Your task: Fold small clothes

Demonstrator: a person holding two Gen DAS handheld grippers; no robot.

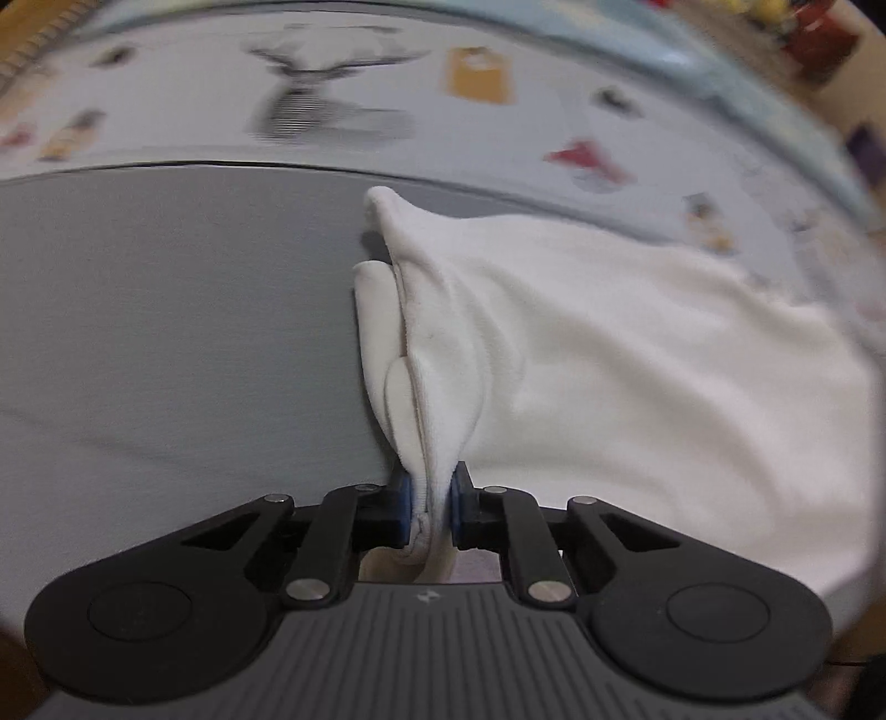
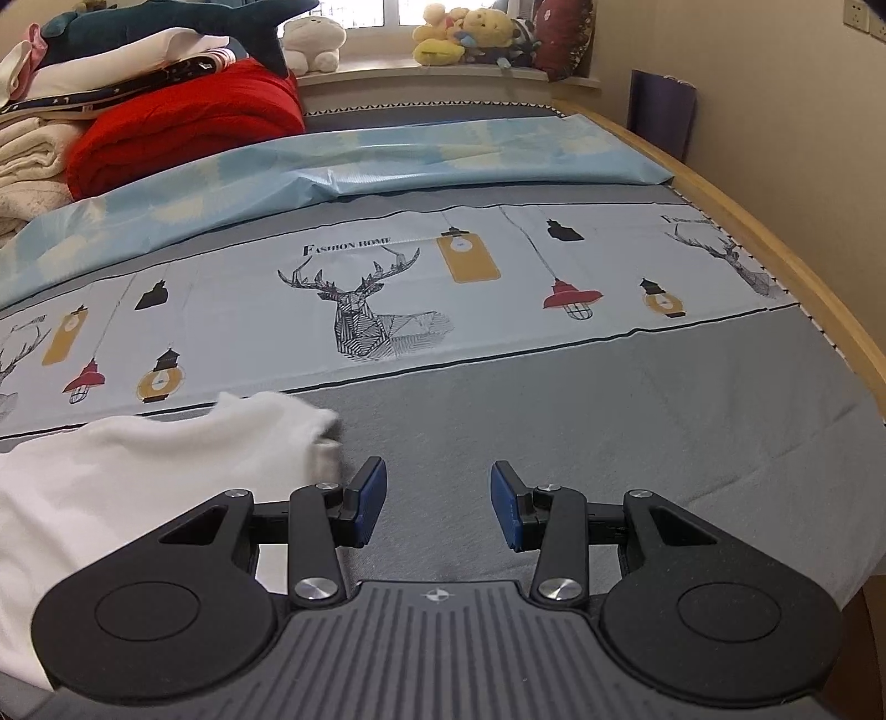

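A small white garment (image 1: 609,360) lies on the grey bed sheet (image 1: 166,332). My left gripper (image 1: 431,509) is shut on a bunched edge of it, and the cloth rises in folds from the blue pads (image 1: 407,507). In the right wrist view the same white garment (image 2: 138,487) spreads over the lower left. My right gripper (image 2: 437,504) hovers open over bare grey sheet just right of the garment's edge, with nothing between its blue pads (image 2: 371,498).
A printed band with a deer (image 2: 365,315) and lamps crosses the bed, with a light blue cover (image 2: 360,160) behind it. Folded red bedding (image 2: 183,122) and stacked textiles sit far left. Plush toys (image 2: 470,30) line the windowsill. The wooden bed edge (image 2: 775,243) runs along the right.
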